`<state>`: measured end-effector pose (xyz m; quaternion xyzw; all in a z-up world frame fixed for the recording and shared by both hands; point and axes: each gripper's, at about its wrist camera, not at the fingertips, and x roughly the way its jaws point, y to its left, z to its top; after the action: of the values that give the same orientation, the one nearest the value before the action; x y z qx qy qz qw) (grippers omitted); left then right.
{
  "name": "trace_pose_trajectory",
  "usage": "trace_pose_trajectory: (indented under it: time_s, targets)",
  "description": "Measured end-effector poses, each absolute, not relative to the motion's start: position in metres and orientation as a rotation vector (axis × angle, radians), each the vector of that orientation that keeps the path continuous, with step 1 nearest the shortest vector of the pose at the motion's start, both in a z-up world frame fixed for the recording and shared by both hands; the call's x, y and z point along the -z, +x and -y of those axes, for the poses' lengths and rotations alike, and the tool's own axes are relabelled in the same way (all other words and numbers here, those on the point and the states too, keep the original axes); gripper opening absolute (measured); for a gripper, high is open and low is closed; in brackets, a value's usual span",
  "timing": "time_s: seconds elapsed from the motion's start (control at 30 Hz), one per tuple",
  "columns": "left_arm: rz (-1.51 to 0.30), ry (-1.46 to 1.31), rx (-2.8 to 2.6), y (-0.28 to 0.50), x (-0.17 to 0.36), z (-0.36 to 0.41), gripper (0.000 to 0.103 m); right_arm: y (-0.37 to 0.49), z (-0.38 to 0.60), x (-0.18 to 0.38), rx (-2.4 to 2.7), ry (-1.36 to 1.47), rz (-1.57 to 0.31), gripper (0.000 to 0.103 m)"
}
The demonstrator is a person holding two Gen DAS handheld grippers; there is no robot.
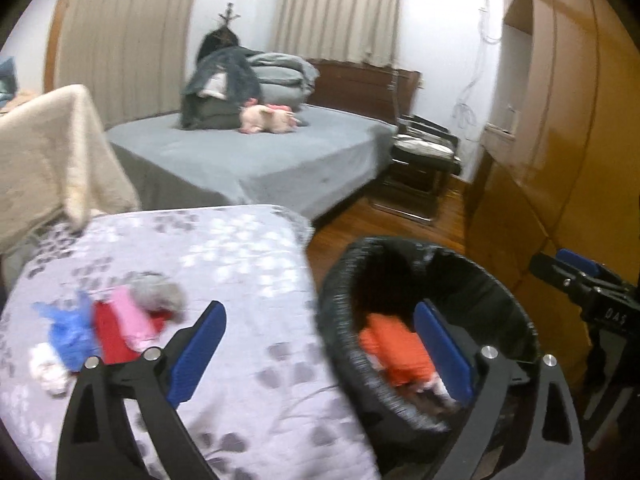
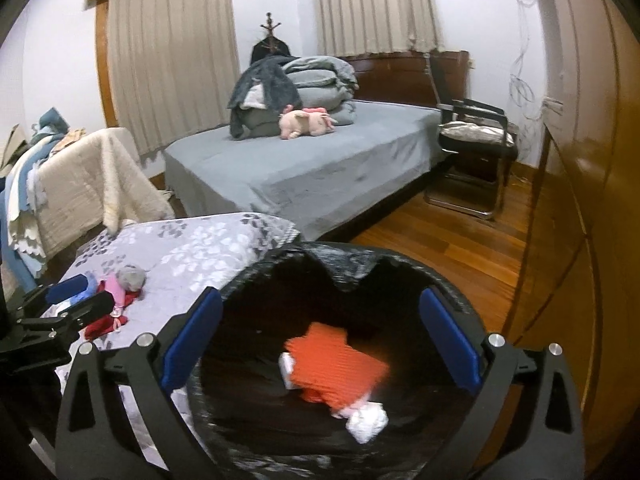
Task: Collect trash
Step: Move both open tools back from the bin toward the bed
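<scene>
Black plastic lines the trash bin [image 2: 340,276], and your right claw [image 2: 320,344] hangs right over its mouth with its jaws spread wide and nothing between them. Below that claw, inside the bin, lie an orange piece [image 2: 336,368] and a white crumpled wad [image 2: 368,420] — the wad touching the orange piece's lower edge.

Your left claw [image 1: 320,348] is spread wide too, holding nothing. Its left finger sits over the floral-covered desk [image 1: 224,264], its right finger over the bin [image 1: 400,264], where the orange piece [image 1: 396,352] shows just beside that finger.

Ahead and to the left of your left claw, more trash rests on the desk in a loose cluster: a blue scrap [image 1: 68,332], a red piece [image 1: 112,336], a pink piece [image 1: 132,316] lying over the red, a grey wad [image 1: 160,292] behind them, and a white wad [image 1: 48,364] nearest the desk's left edge. These are blurred, so their exact edges are unclear — the pieces overlap or touch.

From the right wrist view, your left claw [image 2: 76,296] appears far left, close to that same cluster.
</scene>
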<state>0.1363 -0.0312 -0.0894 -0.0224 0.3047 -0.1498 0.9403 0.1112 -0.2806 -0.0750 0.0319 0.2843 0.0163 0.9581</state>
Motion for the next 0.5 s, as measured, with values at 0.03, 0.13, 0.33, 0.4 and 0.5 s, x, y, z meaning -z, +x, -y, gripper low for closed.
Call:
trace_pose_trajectory:
  time_s: [0.03,0.13,0.33,0.4,0.5]
  targets:
    - [-0.620,-0.048,0.283,0.133,0.089,0.021,0.094,0.113,0.275,0.075,-0.045,0.062,-0.577,0.097]
    - [-0.619,-0.055,0.227,0.127,0.090,-0.003,0.094,0.118,0.255,0.075,-0.081,0.048,-0.580,0.097]
    - [-0.612,-0.060,0.125,0.115,0.093,-0.044,0.094,0.130,0.208,0.077,-0.158,0.010,-0.585,0.097]
    - [-0.611,-0.063,0.094,0.112,0.094,-0.058,0.094,0.135,0.190,0.078,-0.188,-0.010,-0.583,0.097]
    - [-0.611,-0.072,0.040,0.109,0.098,-0.082,0.094,0.140,0.167,0.080,-0.225,-0.035,-0.579,0.097]
